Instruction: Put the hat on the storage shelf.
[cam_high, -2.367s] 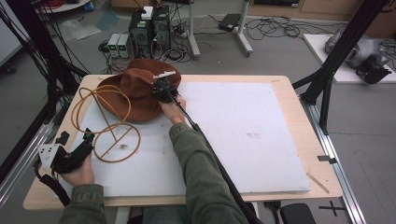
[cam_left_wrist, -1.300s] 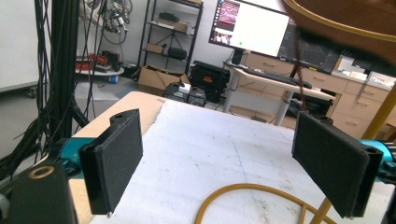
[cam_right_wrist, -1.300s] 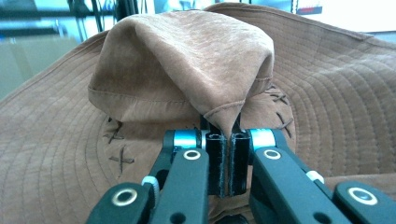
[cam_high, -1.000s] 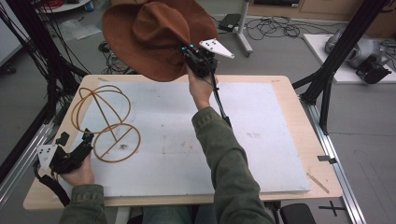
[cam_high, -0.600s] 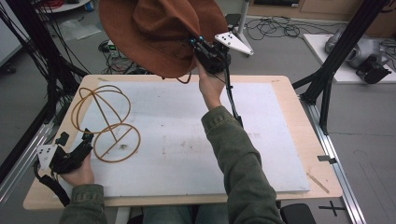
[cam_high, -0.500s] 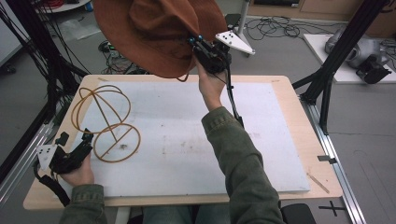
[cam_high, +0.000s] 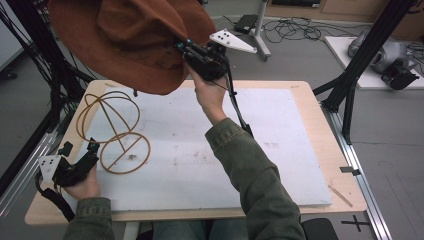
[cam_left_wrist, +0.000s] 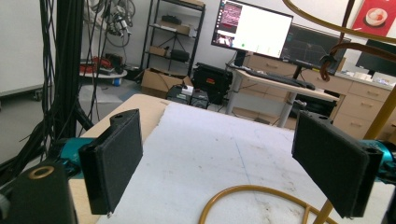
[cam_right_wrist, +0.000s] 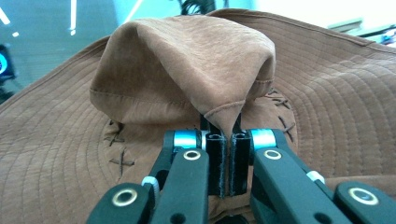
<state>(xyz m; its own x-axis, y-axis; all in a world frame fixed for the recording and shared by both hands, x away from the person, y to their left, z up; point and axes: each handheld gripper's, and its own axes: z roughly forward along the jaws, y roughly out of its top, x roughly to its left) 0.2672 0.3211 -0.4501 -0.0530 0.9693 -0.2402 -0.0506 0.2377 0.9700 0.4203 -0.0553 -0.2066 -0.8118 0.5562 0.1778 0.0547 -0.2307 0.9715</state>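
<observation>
High above the counter's (cam_high: 300, 100) far left, my right tongs (cam_high: 186, 48) pinch the brown hat (cam_high: 125, 40) by its crown, ready for the wire stand (cam_high: 112, 132) that my wide-open left tongs (cam_high: 90, 152) guard near-left.

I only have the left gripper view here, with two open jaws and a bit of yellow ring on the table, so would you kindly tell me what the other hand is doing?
Observer: The right gripper is raised above the far edge of the table, holding a brown hat in the air.
Operator: Thank you. Is the grip firm?
Observer: In the right gripper view its jaws are shut on a pinched fold of the hat's crown.
Operator: And what is the yellow ring part of?
Observer: It is the base of a wire hat stand, whose hoops rise to a dome; the left gripper sits at that base ring, open.
</observation>
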